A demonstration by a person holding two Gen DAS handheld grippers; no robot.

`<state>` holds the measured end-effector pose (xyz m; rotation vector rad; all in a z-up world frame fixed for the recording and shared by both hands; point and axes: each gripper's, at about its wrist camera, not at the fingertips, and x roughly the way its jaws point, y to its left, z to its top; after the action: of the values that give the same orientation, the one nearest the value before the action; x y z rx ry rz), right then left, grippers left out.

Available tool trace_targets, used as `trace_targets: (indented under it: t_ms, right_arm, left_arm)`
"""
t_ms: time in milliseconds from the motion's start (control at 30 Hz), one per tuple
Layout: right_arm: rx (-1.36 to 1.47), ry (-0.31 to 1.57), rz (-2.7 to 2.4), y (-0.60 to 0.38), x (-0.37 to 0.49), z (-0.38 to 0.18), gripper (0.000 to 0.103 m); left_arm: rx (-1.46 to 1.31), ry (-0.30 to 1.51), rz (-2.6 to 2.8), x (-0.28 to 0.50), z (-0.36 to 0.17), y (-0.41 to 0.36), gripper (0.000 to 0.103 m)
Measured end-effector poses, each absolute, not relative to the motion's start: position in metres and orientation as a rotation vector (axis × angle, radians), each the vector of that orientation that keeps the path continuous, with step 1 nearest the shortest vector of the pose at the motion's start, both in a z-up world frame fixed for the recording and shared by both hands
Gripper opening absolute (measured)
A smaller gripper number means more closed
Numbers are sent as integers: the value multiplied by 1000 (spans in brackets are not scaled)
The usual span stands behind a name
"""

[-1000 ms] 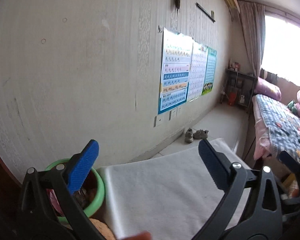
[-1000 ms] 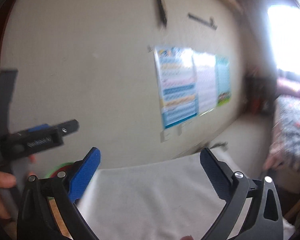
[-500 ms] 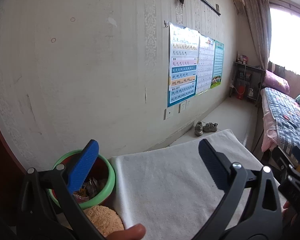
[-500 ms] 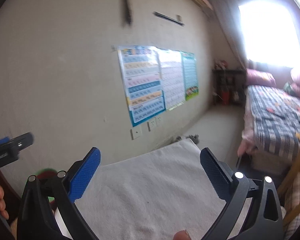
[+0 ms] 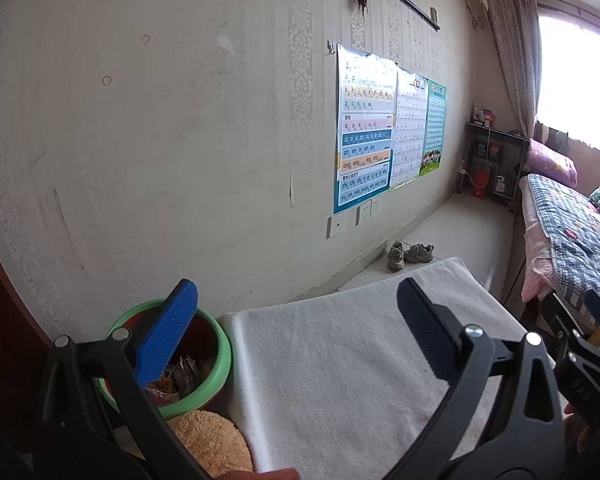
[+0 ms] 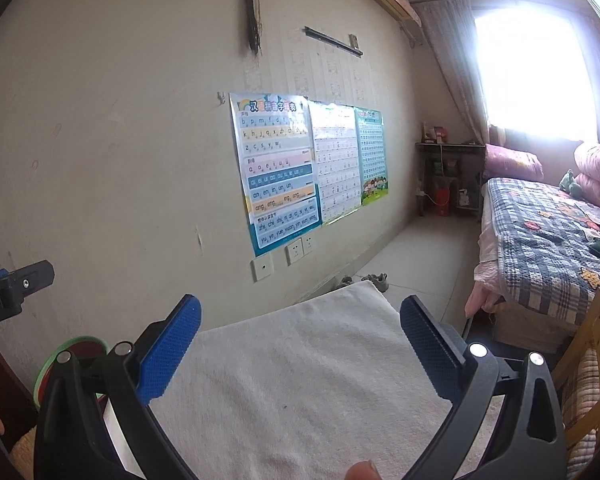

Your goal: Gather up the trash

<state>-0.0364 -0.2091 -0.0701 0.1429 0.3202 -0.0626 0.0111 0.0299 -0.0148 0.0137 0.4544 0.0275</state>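
Note:
A green-rimmed trash bin (image 5: 220,364) stands at the left end of a white-towelled table (image 5: 340,360), with several wrappers (image 5: 188,372) inside it. My left gripper (image 5: 296,320) is open and empty, held above the table with its left finger over the bin. My right gripper (image 6: 300,332) is open and empty above the same towel (image 6: 300,380). The bin's rim (image 6: 76,344) shows at the lower left of the right wrist view. No loose trash shows on the towel.
A tan plush item (image 5: 212,436) lies beside the bin. The wall with posters (image 5: 364,128) runs along the table's far side. Shoes (image 5: 410,254) lie on the floor beyond. A bed (image 6: 548,240) is at the right, a wooden chair (image 6: 592,360) near the table's right end.
Both grippers have tilted and steadied; the bin has come further into the left wrist view. The right view swung right towards the bed. Both grippers stayed open.

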Motion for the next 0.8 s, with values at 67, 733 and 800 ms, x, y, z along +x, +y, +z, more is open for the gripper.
trace_targets:
  t_ms: [67, 733, 800]
  right_arm:
    - [148, 328, -65, -209, -35, -72, 96]
    - [140, 384, -78, -205, -22, -86, 96]
    - [141, 386, -79, -205, -22, -87, 96]
  left_arm:
    - [11, 456, 26, 11, -15, 30, 98]
    - [8, 514, 11, 26, -29, 36, 98]
    - [7, 518, 12, 26, -31, 36, 98]
